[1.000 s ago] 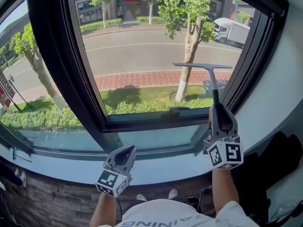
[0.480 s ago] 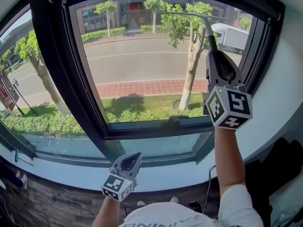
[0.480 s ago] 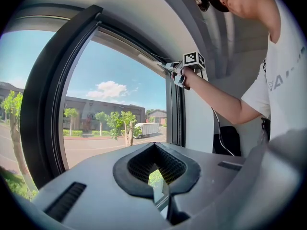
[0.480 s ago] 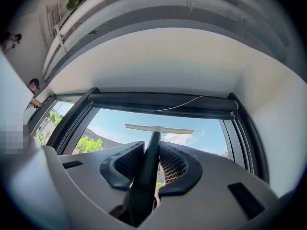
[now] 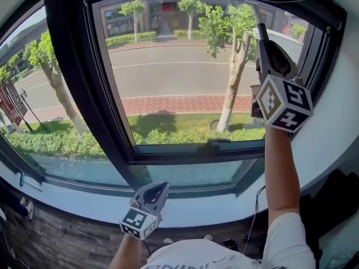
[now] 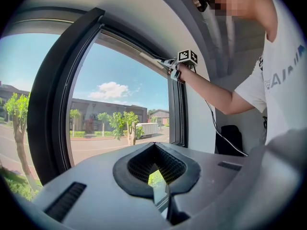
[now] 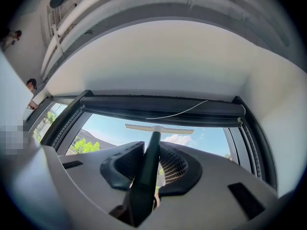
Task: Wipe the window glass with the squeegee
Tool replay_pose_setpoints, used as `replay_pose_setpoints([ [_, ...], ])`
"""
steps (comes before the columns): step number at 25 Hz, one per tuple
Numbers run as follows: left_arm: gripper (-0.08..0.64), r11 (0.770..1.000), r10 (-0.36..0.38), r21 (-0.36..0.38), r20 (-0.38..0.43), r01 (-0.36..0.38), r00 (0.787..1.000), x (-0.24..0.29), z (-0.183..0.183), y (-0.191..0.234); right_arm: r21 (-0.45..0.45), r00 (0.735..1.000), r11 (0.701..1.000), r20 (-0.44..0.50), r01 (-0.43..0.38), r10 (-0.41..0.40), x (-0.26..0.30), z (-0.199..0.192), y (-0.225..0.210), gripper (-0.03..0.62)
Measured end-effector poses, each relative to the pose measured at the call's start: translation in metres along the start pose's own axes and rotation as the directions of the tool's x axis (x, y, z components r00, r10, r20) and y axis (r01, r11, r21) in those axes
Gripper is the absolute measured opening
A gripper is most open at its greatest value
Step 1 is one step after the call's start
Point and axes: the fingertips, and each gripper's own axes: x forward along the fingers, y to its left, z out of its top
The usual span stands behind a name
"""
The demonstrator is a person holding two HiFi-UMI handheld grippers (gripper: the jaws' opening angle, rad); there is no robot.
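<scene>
Squeegee [image 7: 152, 145] at the window glass [image 5: 179, 77]. Low left, by the sill [image 5: 190, 202], the left gripper [image 5: 152, 192] hangs closed and empty. Upper right, the right gripper [image 5: 270, 49] clamps the handle. The blade [image 7: 158, 128] lies crosswise directly above the jaws, near the glass's top edge, seemingly ready to pull down.

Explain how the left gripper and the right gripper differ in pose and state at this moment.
The right gripper is held high, near the top right of the window glass; the left gripper hangs low by the sill. The right gripper is shut on the squeegee handle; the left gripper is shut on nothing. Both point towards the window glass.
</scene>
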Motion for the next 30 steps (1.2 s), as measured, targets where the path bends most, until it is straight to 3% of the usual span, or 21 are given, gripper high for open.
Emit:
replay_pose_setpoints([
  [12,0.015,1.0,0.004,-0.004,-0.009,-0.004,1.0,0.005,-0.003,0.002,-0.022,1.0,1.0,0.013,0.021,-0.02,0.026,-0.006,-0.011,0.098],
  [30,0.015,0.999,-0.025,-0.022,-0.032,0.024,0.999,0.017,-0.011,-0.013,-0.038,1.0,0.999,-0.011,0.008,-0.008,-0.006,-0.052,-0.005,0.098],
])
